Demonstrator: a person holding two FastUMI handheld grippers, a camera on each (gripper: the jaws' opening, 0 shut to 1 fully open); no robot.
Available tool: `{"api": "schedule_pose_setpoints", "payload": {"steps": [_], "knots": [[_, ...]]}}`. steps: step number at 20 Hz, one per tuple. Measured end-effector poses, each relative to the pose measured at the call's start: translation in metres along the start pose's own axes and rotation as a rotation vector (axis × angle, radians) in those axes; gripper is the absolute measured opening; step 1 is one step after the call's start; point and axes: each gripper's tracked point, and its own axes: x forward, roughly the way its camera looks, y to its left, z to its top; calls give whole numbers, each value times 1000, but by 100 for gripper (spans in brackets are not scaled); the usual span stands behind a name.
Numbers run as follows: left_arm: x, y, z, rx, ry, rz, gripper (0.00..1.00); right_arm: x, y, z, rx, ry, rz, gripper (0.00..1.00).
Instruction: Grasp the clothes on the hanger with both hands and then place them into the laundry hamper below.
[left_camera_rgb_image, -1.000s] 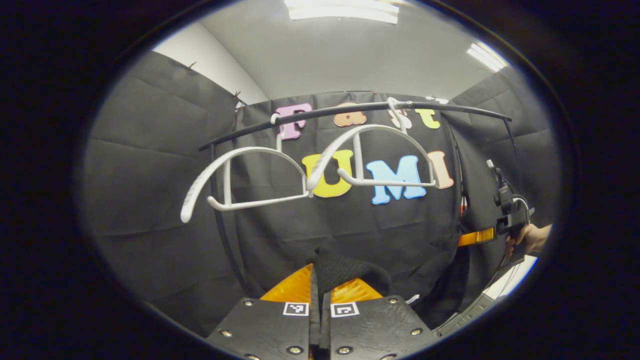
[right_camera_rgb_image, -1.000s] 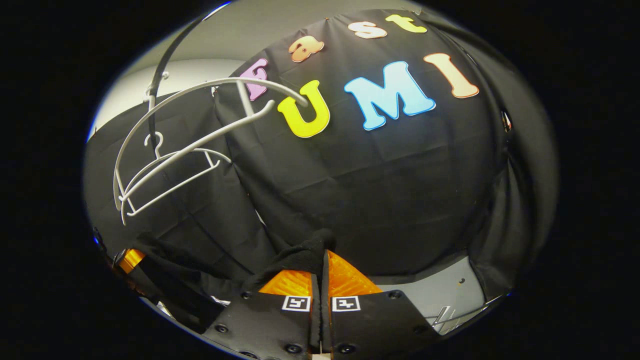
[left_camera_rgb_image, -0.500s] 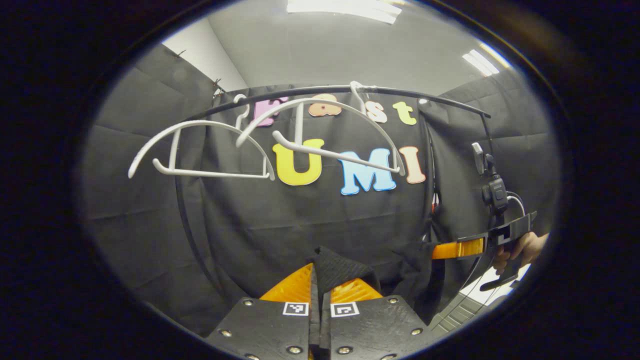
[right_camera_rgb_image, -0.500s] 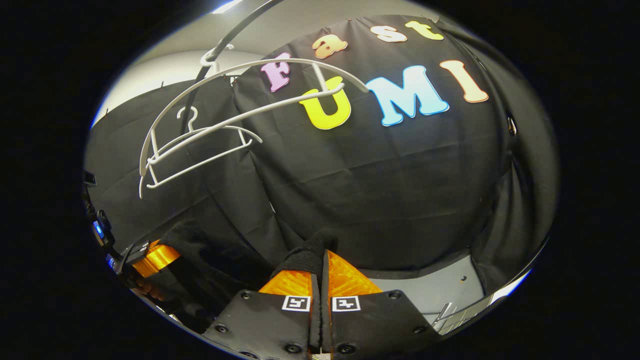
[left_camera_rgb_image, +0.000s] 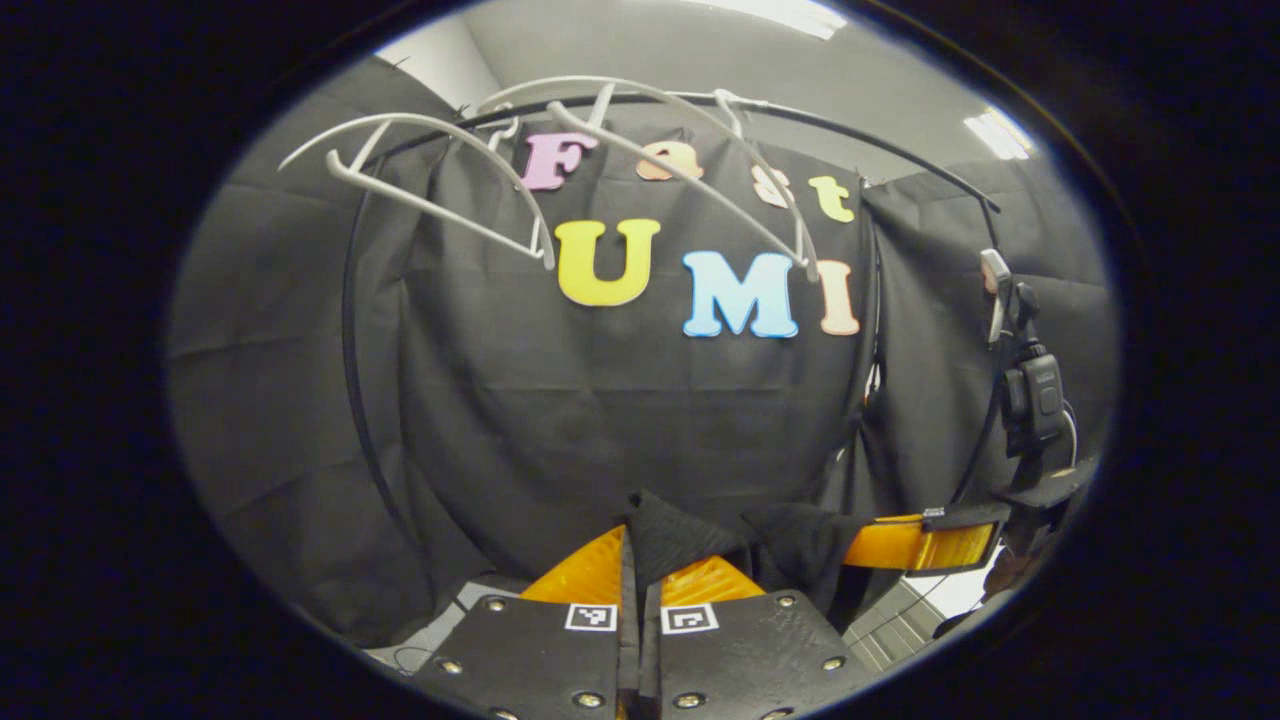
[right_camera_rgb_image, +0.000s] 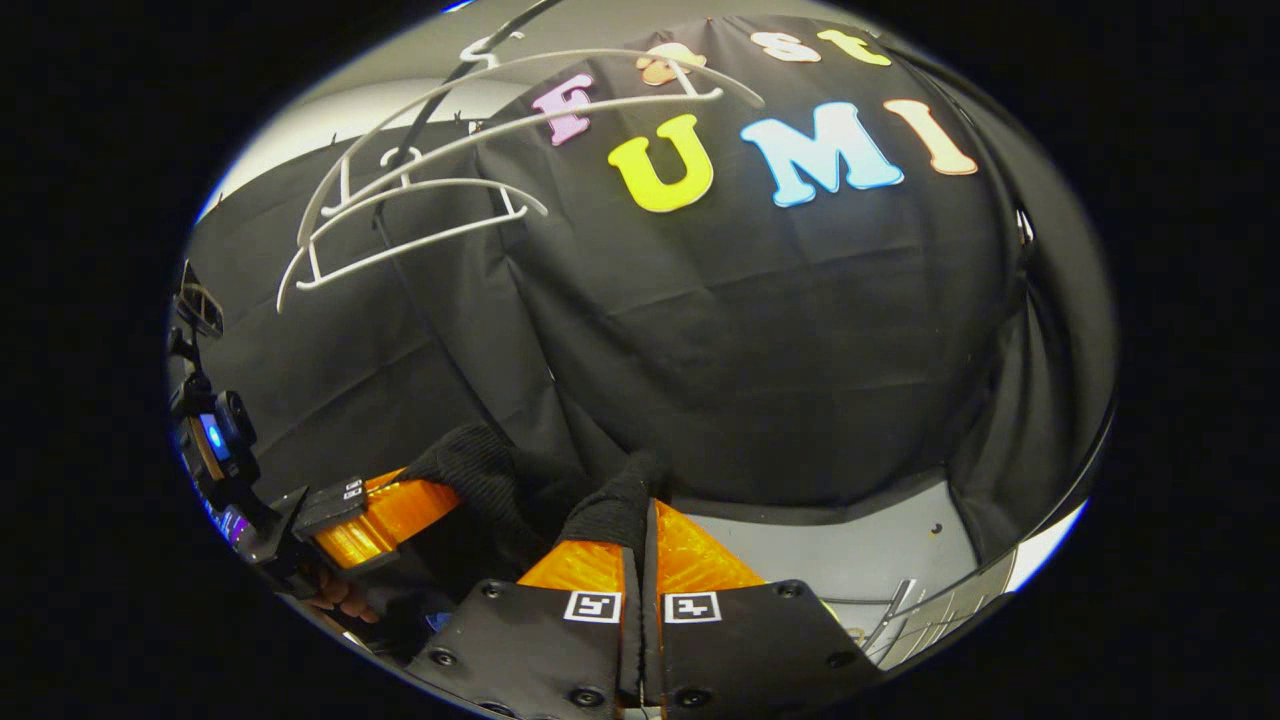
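Below the bare hangers (left_camera_rgb_image: 440, 190), both tongs, left (left_camera_rgb_image: 640, 565) and right (right_camera_rgb_image: 640, 555), clamped on the black garment (left_camera_rgb_image: 690, 535) slung between them; could drop it beside the unseen hamper if either pinch slips on so little cloth.

Black knit garment (left_camera_rgb_image: 690, 535) (bunched) hangs below 2 bare white hangers (left_camera_rgb_image: 560, 170).

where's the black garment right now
The black garment is off the white hangers, pinched in the left gripper and the right gripper, stretched between them low before the booth wall.
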Motion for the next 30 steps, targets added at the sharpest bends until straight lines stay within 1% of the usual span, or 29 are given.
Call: {"api": "schedule_pose_setpoints", "payload": {"steps": [3,6,9,11,12,16,17,18,19,20,21,22,23,24,25,26,27,28,29,30], "knots": [[18,-1,-41,-2,80,17,1,6,-21,-40,29,61,-45,0],[27,-3,-72,26,139,14,0,9,-40,-78,66,112,-95,2],[32,-1,-106,26,218,20,0,9,-58,-110,64,151,-161,2],[40,2,-128,17,274,36,2,10,-69,-127,60,172,-200,2],[45,5,-139,15,300,49,0,9,-74,-136,60,182,-221,2],[60,8,-193,14,419,106,1,15,-90,-159,82,227,-293,2],[59,11,-201,16,439,118,0,18,-95,-163,87,235,-312,2],[60,13,-208,17,453,128,1,14,-96,-167,89,244,-327,0],[58,15,-213,20,468,135,1,13,-99,-170,90,252,-343,4],[53,18,-213,26,479,138,2,10,-99,-174,91,257,-357,0],[52,21,-214,33,489,136,0,9,-100,-174,90,262,-369,4],[52,20,-217,38,498,131,3,9,-101,-176,91,267,-380,8],[49,19,-219,44,507,125,5,9,-100,-175,92,271,-385,8],[50,21,-219,53,515,128,5,8,-99,-178,95,276,-386,12],[49,18,-220,57,521,116,6,8,-98,-177,99,282,-387,12],[50,15,-220,64,523,105,15,5,-94,-176,100,286,-387,8],[47,13,-218,74,520,98,25,6,-93,-173,100,283,-389,23],[45,12,-217,82,520,89,34,7,-90,-170,108,267,-378,25],[45,12,-211,92,500,81,43,7,-88,-162,111,251,-374,30],[50,10,-204,104,476,73,52,7,-84,-160,112,239,-367,47]]}}
